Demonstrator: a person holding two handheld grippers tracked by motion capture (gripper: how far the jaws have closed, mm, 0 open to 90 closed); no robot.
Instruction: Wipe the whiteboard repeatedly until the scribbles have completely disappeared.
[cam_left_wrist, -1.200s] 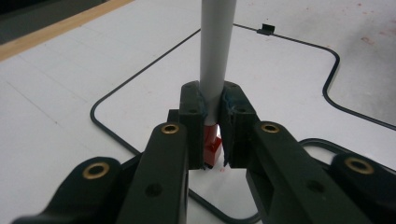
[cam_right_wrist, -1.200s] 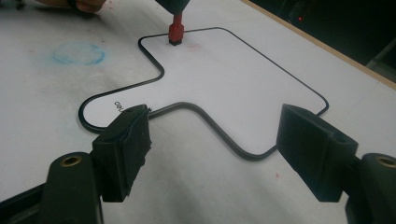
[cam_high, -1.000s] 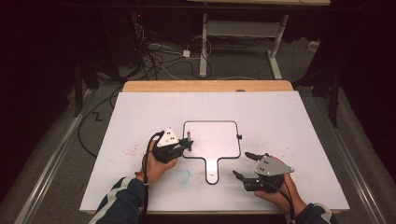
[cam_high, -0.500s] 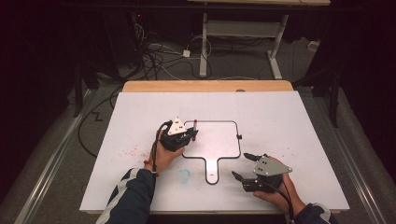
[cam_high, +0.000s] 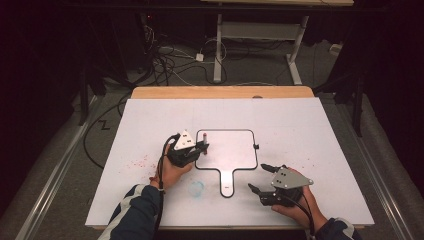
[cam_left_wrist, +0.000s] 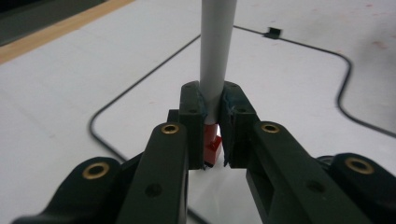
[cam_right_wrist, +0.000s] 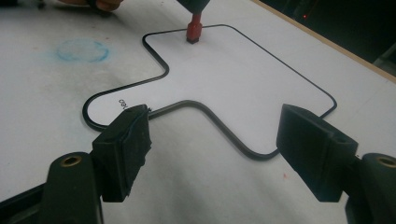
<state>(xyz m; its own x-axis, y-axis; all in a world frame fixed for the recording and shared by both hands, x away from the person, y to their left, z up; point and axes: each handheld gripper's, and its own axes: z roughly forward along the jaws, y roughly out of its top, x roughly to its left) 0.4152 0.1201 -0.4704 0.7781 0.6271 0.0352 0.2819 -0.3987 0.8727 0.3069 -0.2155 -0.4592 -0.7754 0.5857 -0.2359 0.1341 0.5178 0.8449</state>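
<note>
Nearest me, my right tongs (cam_high: 260, 177) rest released on the worktop (cam_high: 320, 130), right of the whiteboard's (cam_high: 230, 150) handle. Farther left, my left tongs (cam_high: 204, 146) clench the marker (cam_left_wrist: 215, 51) upright, poised at the board's far-left corner.

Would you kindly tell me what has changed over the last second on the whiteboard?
The left gripper, shut on the marker, moved from the table's left onto the paddle-shaped whiteboard's upper-left corner, red tip down. The right gripper stayed open beside the board's handle; the board and the blue smudge did not move.
</note>
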